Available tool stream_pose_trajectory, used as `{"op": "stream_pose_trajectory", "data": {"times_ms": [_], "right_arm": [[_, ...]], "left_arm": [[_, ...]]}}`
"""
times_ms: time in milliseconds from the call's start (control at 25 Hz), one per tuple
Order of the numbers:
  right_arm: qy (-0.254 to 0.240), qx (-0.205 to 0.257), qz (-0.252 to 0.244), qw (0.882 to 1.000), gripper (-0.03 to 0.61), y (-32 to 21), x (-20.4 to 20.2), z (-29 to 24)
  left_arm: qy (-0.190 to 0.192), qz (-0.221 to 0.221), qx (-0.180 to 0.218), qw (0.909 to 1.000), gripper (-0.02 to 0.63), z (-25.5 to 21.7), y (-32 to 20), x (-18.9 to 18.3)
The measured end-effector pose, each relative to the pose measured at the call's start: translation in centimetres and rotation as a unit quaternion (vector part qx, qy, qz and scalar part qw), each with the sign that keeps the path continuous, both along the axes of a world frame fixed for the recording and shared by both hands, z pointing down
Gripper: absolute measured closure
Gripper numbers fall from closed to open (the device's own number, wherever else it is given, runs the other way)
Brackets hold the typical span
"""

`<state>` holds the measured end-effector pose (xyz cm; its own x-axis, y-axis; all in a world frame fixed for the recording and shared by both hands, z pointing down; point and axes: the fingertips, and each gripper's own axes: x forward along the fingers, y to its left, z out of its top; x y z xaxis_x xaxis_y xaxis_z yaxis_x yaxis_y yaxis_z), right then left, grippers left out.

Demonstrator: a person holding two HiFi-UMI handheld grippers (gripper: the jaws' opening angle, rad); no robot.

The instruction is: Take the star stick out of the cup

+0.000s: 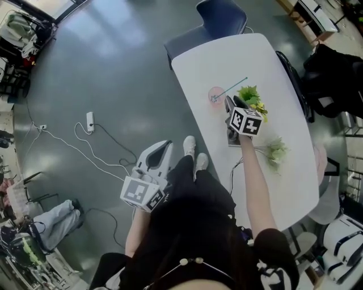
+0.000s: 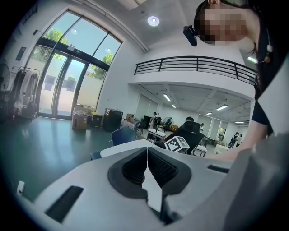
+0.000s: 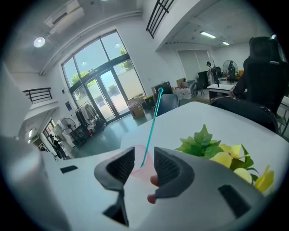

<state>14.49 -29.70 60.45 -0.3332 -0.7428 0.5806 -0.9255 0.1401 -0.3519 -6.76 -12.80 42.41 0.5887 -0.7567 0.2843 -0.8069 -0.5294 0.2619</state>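
A translucent pink cup (image 1: pixel 215 94) stands on the white table (image 1: pixel 227 54). A thin teal stick (image 1: pixel 232 86) leans out of it toward the far right. My right gripper (image 1: pixel 232 101) is at the cup's near right side, jaws open. In the right gripper view the cup (image 3: pixel 140 164) shows in the gap of the right gripper (image 3: pixel 143 151), and the stick (image 3: pixel 151 122) rises from it; the pads do not press on either. My left gripper (image 1: pixel 168 145) hangs over the floor left of the table, and in its own view the left gripper (image 2: pixel 146 151) is shut and holds nothing.
A green leafy sprig with yellow flowers (image 1: pixel 253 99) lies right beside the cup, also seen in the right gripper view (image 3: pixel 221 155). A paler sprig (image 1: pixel 276 150) lies nearer me. A blue chair (image 1: pixel 218 17) stands at the table's far end. A cable and power strip (image 1: pixel 89 121) lie on the floor.
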Motion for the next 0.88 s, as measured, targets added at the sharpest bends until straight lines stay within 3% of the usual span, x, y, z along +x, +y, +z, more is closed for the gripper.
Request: {"op": "stream_pose_trajectory", "data": {"times_ms": [480,880], "right_arm": [[0.004,-0.029,0.014,0.999,0.468,-3.6,0.0,2.1],[0.002,-0.026,0.022,0.999,0.545,-3.7,0.4,1.4]], "left_arm": [[-0.002,-0.003,-0.004,1.0,0.606,0.5,-4.3,-1.4],[-0.001,-0.013,-0.009,0.9999,0.606,0.9,-4.7,-2.2]]}}
